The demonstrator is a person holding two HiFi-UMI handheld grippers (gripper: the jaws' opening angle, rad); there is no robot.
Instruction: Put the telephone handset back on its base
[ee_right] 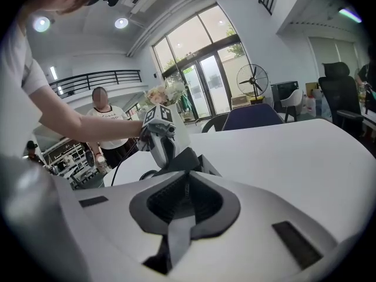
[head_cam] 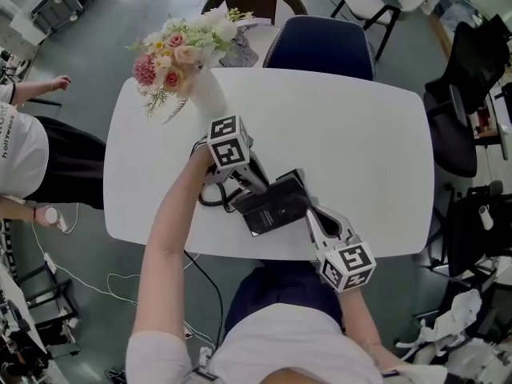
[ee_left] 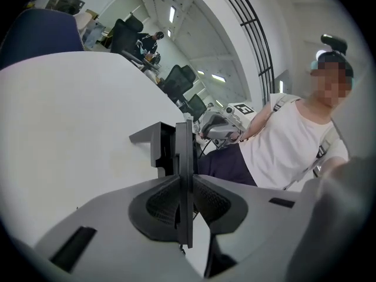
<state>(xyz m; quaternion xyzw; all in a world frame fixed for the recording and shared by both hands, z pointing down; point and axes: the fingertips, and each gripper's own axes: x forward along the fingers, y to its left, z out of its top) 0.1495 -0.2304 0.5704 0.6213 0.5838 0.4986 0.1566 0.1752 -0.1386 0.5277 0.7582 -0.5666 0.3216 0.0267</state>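
Observation:
A black telephone (head_cam: 272,205) lies near the front edge of the white table (head_cam: 352,134), and I cannot make out its handset apart from the base. Its coiled cord (head_cam: 210,195) trails off to the left. My left gripper (head_cam: 242,192) comes in from the upper left and is shut on the phone's left edge; in the left gripper view a thin black plate (ee_left: 183,151) stands pinched between the pads. My right gripper (head_cam: 310,214) reaches in from the lower right and is shut on the phone's opposite edge (ee_right: 187,157). Each gripper shows in the other's view.
A white vase of pink and white flowers (head_cam: 184,58) stands at the table's far left corner. A blue chair (head_cam: 320,46) is pushed in at the far side. A person (head_cam: 20,146) stands left of the table, and black office chairs (head_cam: 456,126) stand to the right.

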